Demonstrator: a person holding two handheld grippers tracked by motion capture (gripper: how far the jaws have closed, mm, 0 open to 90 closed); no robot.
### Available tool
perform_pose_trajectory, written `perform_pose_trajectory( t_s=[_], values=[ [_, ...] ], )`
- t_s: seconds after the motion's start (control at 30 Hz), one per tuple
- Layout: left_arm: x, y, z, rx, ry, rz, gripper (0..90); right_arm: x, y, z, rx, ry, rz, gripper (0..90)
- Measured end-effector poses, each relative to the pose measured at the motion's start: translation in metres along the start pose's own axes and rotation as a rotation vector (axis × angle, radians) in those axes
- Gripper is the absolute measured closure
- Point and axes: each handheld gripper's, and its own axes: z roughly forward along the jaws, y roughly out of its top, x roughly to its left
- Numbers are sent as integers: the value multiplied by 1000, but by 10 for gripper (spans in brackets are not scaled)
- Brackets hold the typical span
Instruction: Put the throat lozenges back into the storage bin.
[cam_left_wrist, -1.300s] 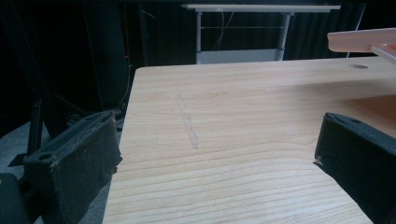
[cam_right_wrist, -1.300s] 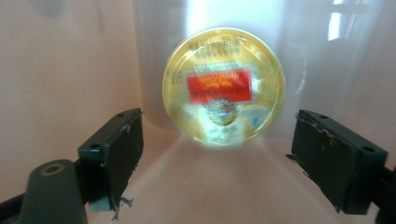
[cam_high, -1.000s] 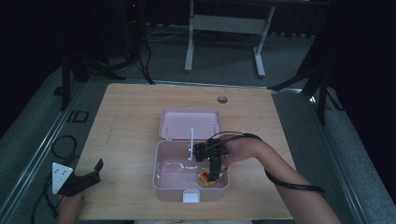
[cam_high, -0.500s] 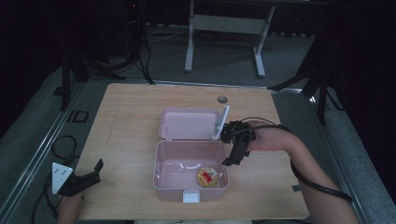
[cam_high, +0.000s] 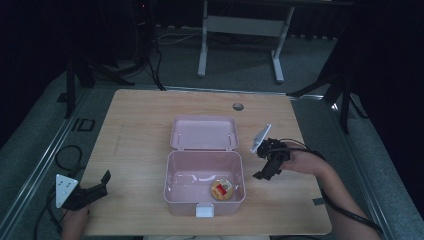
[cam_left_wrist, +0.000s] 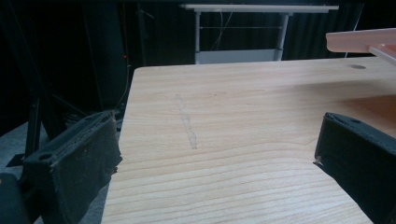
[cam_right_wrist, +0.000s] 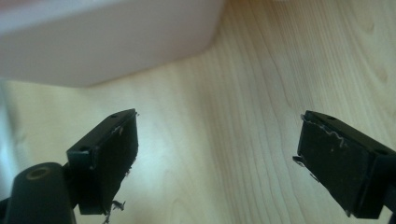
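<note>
A pink plastic lunch box (cam_high: 205, 192), lid open, is sitting at the centre of the wooden bench (cam_high: 140, 135). The right gripper (cam_high: 264, 172), jaws wide and empty, is hovering just right of it. The left gripper (cam_high: 97, 186), jaws wide, is resting at lower left.

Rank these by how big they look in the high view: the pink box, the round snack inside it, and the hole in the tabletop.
1. pink box, largest by far.
2. round snack, resting in the box's near right corner.
3. hole in the tabletop, smallest, though it lies farther from the camera.
</note>
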Motion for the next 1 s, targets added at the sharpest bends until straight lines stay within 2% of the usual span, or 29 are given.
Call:
perform_pose_trajectory(
  t_s=[0.07,0.13,0.23,0.43,0.57,0.8,0.93,1.0],
  values=[
    [0,0,0,-1,-1,-1,4,-3,-6,14,-19,-28,15,122],
    [0,0,0,-1,-2,-1,4,-6,-13,25,-55,-36,46,122],
    [0,0,0,-1,-3,-3,4,-11,-22,41,-145,-58,114,122],
    [1,0,0,-2,-5,-6,4,-20,-38,67,-259,-180,236,115],
    [1,0,0,-2,-7,-9,4,-25,-51,73,-338,-273,315,115],
    [1,0,0,-4,-10,-14,4,-29,-78,74,-430,-406,439,115],
    [1,0,0,-4,-9,-16,4,-29,-90,75,-433,-495,525,114],
    [1,0,0,-5,-8,-17,4,-29,-96,75,-443,-511,558,114]
  ],
)
